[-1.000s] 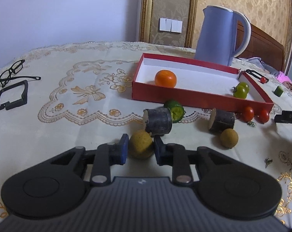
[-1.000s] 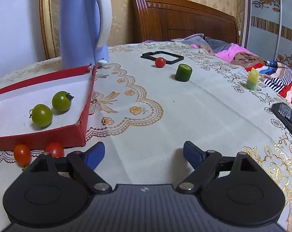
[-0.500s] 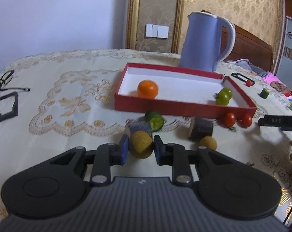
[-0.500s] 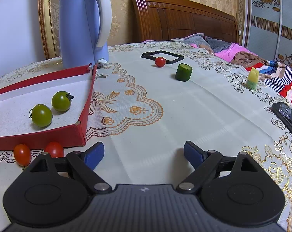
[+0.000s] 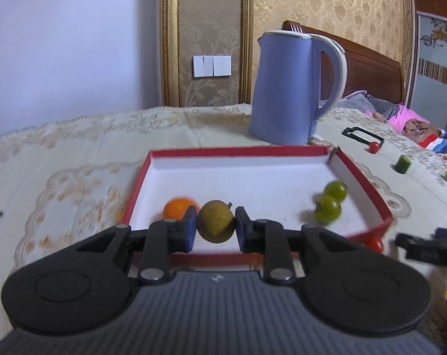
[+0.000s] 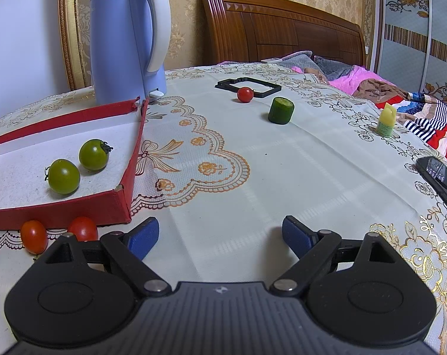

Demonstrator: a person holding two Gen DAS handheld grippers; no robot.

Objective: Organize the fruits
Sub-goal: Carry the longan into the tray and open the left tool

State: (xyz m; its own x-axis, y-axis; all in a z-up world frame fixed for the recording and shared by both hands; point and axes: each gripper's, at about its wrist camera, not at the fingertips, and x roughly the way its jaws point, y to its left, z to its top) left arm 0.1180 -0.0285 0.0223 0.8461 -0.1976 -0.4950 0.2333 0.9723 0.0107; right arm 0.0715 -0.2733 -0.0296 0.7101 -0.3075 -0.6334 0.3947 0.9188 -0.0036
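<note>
1. Left hand-held gripper [image 5: 216, 226] clamped on a yellow-brown fruit [image 5: 215, 221], blue pads pressing both its sides, raised over the near edge of the red tray [image 5: 362, 182].
2. Inside the red tray: an orange [image 5: 177, 208] just left of the held fruit, two green tomatoes [image 6: 75, 165] side by side near the right wall.
3. Outside the red tray, by its near right corner: two red tomatoes [image 6: 58, 233] on the tabletop [image 6: 282, 162].
4. Right hand-held gripper [image 6: 220, 235] spread wide, nothing between its pads, low over bare cloth right of the red tray.
5. Behind the red tray: blue kettle [image 6: 129, 41]; well to the right, a third red tomato [image 6: 245, 94] and a cucumber piece [image 6: 281, 110].
</note>
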